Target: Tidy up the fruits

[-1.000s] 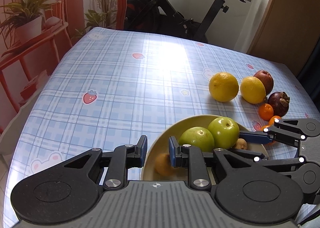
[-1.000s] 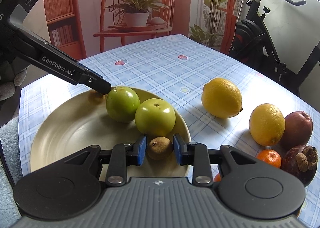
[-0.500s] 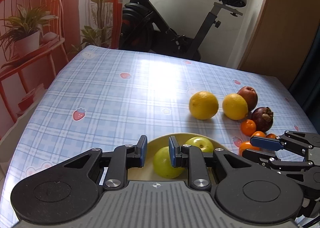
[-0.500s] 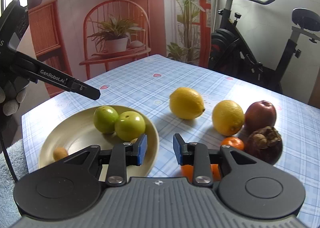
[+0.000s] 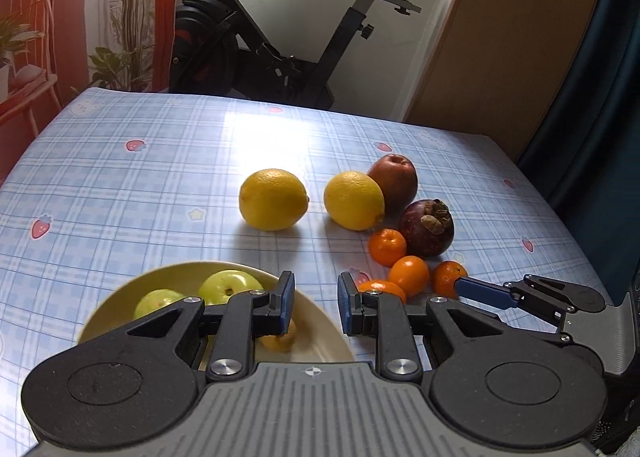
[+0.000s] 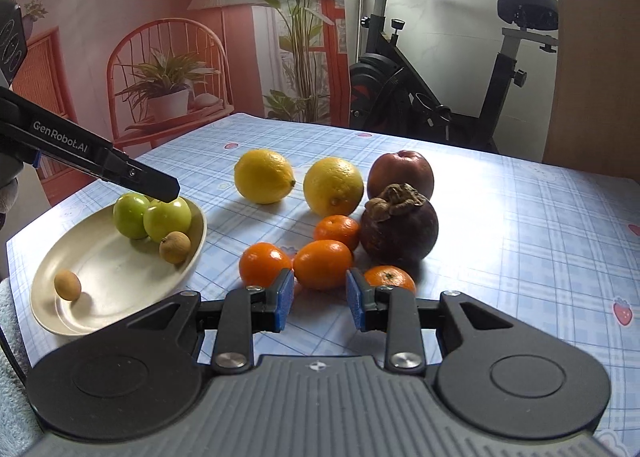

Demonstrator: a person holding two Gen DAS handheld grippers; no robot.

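Observation:
A cream plate (image 6: 100, 289) at the left holds two green apples (image 6: 154, 215) and two small brown fruits (image 6: 175, 247). On the tablecloth lie two lemons (image 6: 264, 176), a red apple (image 6: 400, 173), a dark mangosteen (image 6: 398, 225) and several small oranges (image 6: 322, 264). My right gripper (image 6: 319, 299) is open and empty, just short of the oranges. My left gripper (image 5: 313, 303) is open and empty above the plate's right rim (image 5: 324, 331); its finger (image 6: 132, 179) hangs over the green apples.
The blue checked tablecloth (image 6: 520, 237) covers the table. An exercise bike (image 6: 440, 89) stands behind the far edge. A red chair with a potted plant (image 6: 168, 93) is at the back left. A wooden panel (image 5: 500, 37) stands at the back right.
My right gripper let go of the small brown fruit in the plate, pulled back and swung right toward the oranges. My left gripper rose and drew back from the plate.

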